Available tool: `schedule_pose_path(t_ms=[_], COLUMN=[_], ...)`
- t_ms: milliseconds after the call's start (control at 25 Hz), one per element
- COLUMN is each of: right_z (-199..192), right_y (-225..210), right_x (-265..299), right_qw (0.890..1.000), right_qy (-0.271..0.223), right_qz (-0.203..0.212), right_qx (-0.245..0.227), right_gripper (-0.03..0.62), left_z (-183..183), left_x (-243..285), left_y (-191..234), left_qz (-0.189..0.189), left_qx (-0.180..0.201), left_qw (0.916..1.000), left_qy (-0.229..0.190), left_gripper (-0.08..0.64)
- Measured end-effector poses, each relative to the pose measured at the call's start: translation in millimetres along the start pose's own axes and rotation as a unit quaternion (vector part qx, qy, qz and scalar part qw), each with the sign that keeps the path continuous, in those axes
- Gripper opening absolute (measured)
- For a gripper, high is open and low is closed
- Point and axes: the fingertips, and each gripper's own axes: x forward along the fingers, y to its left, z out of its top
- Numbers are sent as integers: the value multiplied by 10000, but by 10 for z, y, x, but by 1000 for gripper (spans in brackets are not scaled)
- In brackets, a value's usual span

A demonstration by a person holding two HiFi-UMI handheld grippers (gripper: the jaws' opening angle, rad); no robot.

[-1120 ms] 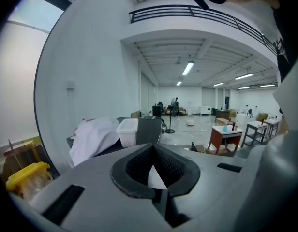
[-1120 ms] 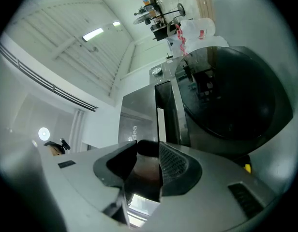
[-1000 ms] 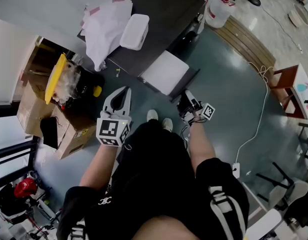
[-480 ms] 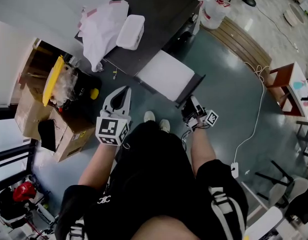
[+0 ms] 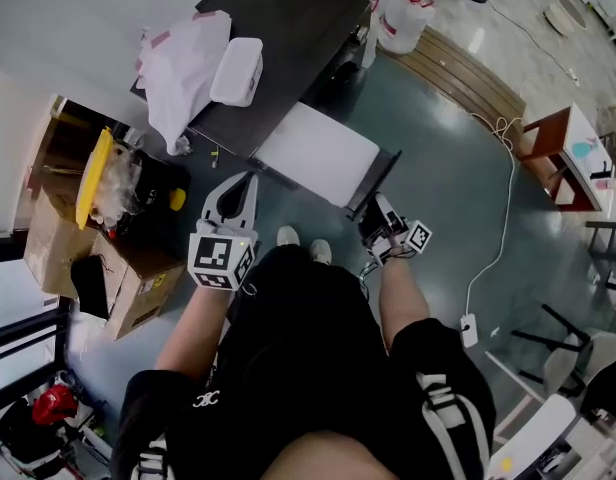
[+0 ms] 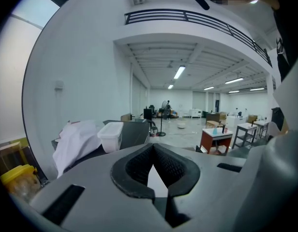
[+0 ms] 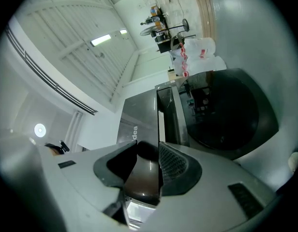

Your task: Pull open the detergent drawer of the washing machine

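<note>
The dark-topped washing machine [image 5: 288,18] stands ahead of me. Its detergent drawer [image 5: 318,153] sticks out as a long white tray ending in a dark front panel [image 5: 380,178]. My right gripper [image 5: 376,210] holds that panel. In the right gripper view the dark panel [image 7: 144,178] fills the gap between both pads of the right gripper [image 7: 148,148], whose jaws are opening slightly. The round door [image 7: 226,115] shows beyond. My left gripper [image 5: 250,181] hangs in the air left of the drawer. Seen in its own view, the left gripper [image 6: 151,146] has its tips together with nothing between them.
A white cloth [image 5: 178,68] and a white box [image 5: 236,70] lie on the machine's top. Cardboard boxes [image 5: 58,228] and a yellow lid [image 5: 93,163] crowd the left. A cable and power strip [image 5: 468,328] run on the floor at right, near a small wooden table [image 5: 563,153].
The white drawer has slid further out of the machine, with my right gripper drawing back toward me on its front panel. My left gripper has barely shifted.
</note>
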Motion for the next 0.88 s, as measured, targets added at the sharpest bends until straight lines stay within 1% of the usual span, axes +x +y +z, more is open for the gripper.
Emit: schedule_pose_path(t_ms=[120, 400, 520, 600, 680, 720, 760, 840, 880], right_z=[5, 49, 68, 72, 103, 146, 205, 306, 334], right_y=[-22, -75, -84, -93, -77, -55, -13, 172, 320], right_x=[-34, -53, -81, -101, -107, -120, -142, -150, -113], right_qw=[9999, 9966, 9913, 9839, 9726, 9632, 9494, 9156, 9005], right_qy=[-17, -198, -167, -49, 101, 175, 235, 246, 204], right_qz=[-118, -696, -1126, -1515, -1902, -2129, -2410, -2983, -3169], right_qx=[-56, -387, -661, -947, -1331, -1629, -2000, -2686, -2971], right_gripper=[144, 143, 143, 142, 121, 115, 113, 103, 98], left_z=[-10, -2, 56, 105, 155, 177, 197, 239, 267], left_x=[39, 145, 172, 173, 163, 154, 145, 122, 103], left_y=[-49, -128, -155, -145, -109, -91, -79, -73, -75], left_qz=[-84, -196, -240, -274, -307, -326, -346, -383, -396], left_qx=[12, -68, -105, -127, -148, -154, -159, -181, -207], left_qw=[10000, 9997, 9995, 9992, 9987, 9985, 9982, 9977, 9974], left_qy=[5, -92, -188, -270, -371, -420, -461, -526, -560], left_gripper=[2, 2, 2, 2, 2, 2, 2, 2, 2])
